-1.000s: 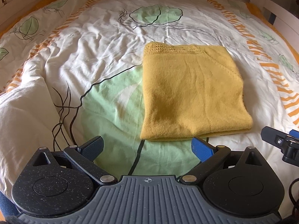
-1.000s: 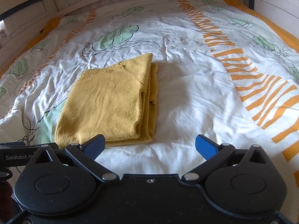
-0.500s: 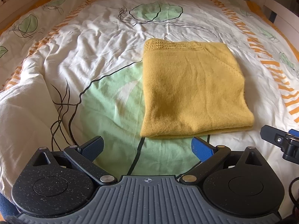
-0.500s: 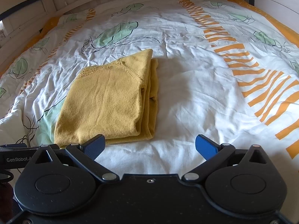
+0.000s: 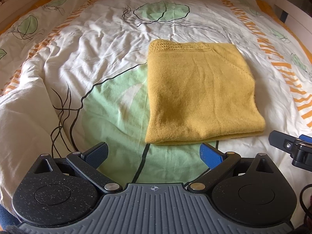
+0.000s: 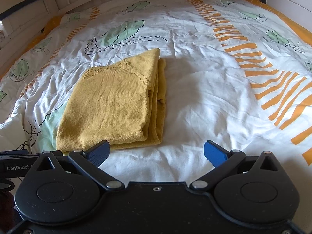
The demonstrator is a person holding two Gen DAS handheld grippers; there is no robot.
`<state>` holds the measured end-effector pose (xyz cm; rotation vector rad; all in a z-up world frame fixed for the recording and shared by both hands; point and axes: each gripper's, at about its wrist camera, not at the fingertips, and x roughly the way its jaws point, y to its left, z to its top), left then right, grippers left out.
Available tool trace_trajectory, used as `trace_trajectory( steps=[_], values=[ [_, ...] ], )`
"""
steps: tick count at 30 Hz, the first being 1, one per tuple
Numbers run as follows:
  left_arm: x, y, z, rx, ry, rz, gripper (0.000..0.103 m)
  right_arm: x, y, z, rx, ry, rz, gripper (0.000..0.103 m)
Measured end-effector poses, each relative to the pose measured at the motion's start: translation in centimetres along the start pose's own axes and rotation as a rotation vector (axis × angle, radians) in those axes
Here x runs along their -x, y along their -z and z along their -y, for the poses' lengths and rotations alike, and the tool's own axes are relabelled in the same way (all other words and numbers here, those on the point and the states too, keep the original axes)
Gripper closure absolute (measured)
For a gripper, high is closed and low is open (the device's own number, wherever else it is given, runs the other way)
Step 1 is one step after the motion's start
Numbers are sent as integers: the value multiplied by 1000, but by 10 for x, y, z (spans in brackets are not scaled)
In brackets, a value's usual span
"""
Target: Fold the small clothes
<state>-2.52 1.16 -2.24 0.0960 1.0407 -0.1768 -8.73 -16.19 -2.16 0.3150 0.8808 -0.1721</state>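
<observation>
A home bedroom: a bed (image 6: 204, 101) spread with a crumpled leaf-printed duvet cover (image 5: 93, 44), enclosed by a pale wooden bed frame (image 6: 29, 17) at its edges.

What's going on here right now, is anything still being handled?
Nothing is gripped. A person holds two grippers above a bed; the left gripper and the right gripper are both open and empty, hovering short of the near edge of a yellow knit garment. The garment lies folded into a compact rectangle on the leaf-patterned duvet, its layered side edges visible in the right wrist view. The fold looks finished.
</observation>
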Motion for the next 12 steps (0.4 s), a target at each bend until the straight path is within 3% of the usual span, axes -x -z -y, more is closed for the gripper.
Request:
trace_trajectory(
  steps=[12],
  values=[
    [-2,-2,0,-2,0,-6,2,-5,0,0,-6,-4,-18,1]
  ],
)
